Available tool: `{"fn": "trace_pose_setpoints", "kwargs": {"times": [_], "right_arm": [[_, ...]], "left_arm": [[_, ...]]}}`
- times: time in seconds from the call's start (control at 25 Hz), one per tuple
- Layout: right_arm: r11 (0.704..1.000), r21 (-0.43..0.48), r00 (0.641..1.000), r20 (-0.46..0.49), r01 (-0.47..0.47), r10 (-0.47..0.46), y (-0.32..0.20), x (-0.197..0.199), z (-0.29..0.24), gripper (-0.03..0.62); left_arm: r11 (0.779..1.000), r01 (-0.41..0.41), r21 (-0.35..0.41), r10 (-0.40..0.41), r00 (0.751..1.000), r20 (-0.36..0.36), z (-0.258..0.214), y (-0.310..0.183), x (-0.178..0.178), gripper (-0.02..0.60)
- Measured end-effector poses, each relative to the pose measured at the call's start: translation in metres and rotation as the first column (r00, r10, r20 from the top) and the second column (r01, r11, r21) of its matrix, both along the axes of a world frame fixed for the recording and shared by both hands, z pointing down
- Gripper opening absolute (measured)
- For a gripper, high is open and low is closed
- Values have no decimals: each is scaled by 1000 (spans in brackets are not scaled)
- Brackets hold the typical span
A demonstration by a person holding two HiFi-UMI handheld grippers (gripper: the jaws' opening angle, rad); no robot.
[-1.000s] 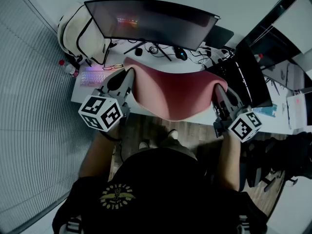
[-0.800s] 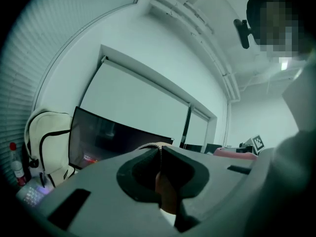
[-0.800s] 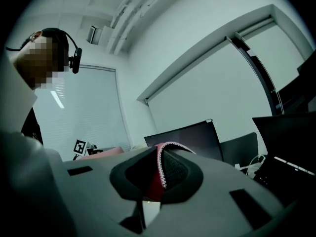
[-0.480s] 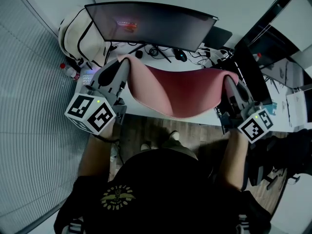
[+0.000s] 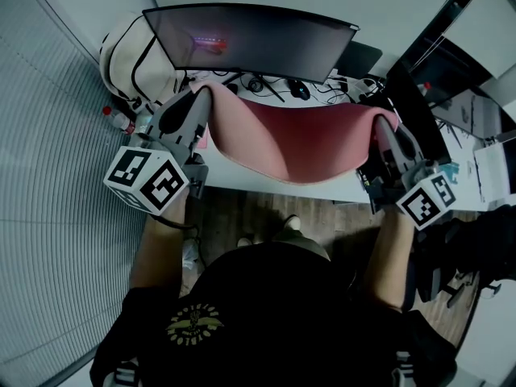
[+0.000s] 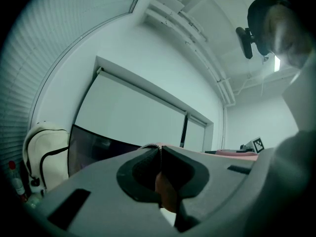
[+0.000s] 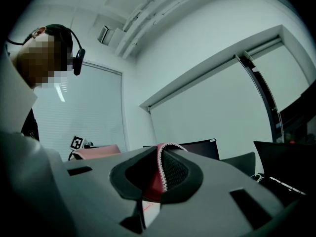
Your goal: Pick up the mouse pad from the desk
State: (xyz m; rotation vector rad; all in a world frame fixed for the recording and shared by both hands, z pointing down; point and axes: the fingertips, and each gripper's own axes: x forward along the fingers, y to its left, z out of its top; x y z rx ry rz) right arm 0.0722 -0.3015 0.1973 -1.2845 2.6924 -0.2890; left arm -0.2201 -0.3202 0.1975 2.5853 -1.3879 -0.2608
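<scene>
A large pink mouse pad hangs in the air above the white desk, sagging in the middle between my two grippers. My left gripper is shut on the pad's left corner, which pokes up between the jaws. My right gripper is shut on the right corner, whose stitched edge shows between the pads. Both grippers point level toward the curved monitor.
Behind the pad stand the monitor's stand, a mouse and cables. A white backpack and a bottle sit at the left. A dark laptop or screen stands at the right, with papers beyond it.
Both grippers have risen with the pad's corners. The pad has come up off the desk and now hangs stretched wider between them.
</scene>
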Motion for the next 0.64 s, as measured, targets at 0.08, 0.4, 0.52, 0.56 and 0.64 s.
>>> {"fn": "trace_pose_setpoints", "kwargs": {"times": [0.08, 0.4, 0.52, 0.56, 0.64], "right_arm": [[1000, 3, 1000, -3, -1, 1, 3, -2, -1, 17], [999, 29, 1000, -14, -16, 16, 13, -7, -4, 18], [999, 26, 1000, -5, -26, 26, 15, -7, -3, 18], [999, 22, 999, 1, -32, 32, 16, -7, -2, 18], [999, 17, 999, 8, -41, 41, 18, -6, -1, 18]], "left_arm": [[1000, -4, 0, 4, 1000, 3, 0, 1, -2, 20], [1000, -15, 11, 15, 1000, 16, -1, 7, -9, 20], [1000, -20, 21, 19, 1000, 22, -4, 9, -10, 21], [1000, -21, 23, 20, 1000, 24, -4, 9, -10, 21], [999, -24, 26, 23, 999, 28, -5, 9, -9, 20]]}}
